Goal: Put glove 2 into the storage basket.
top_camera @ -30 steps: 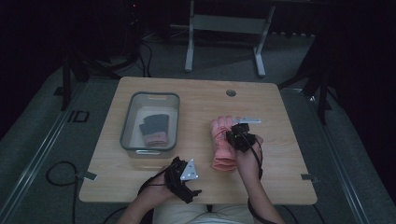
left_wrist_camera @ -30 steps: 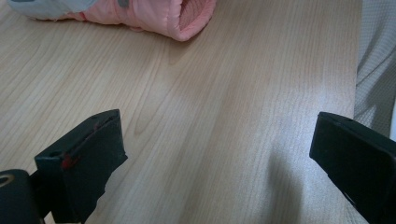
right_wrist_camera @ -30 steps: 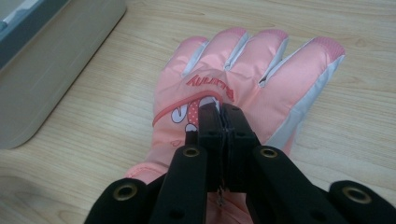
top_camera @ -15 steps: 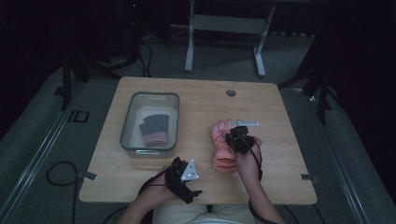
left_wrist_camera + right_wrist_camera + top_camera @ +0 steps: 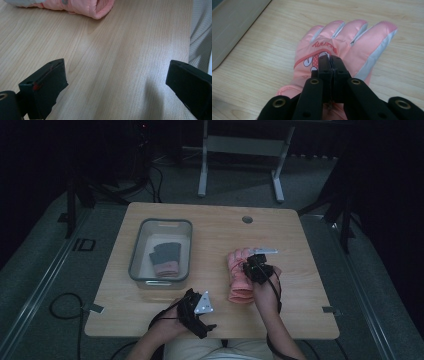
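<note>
Dark floor and a grey metal frame surround the pale wooden table in the high view. On the table's right half lies a pink glove, its fingers toward twelve o'clock and its cuff toward six. The right gripper sits on the glove's right part, held by the person's right hand. At nine o'clock from the glove stands a clear bin holding a dark glove. The left gripper rests near the table's six o'clock edge, just off the pink glove's cuff toward seven o'clock. Seen from the left gripper view, the two black jaws stand wide apart over bare wood, with the glove's cuff up at eleven o'clock, clear of them. Seen from the right gripper view, the jaws are pressed together, pinching the back of the pink glove at its printed patch, and the glove's fingers fan out toward twelve and one o'clock; the bin's wall lies at ten o'clock.
</note>
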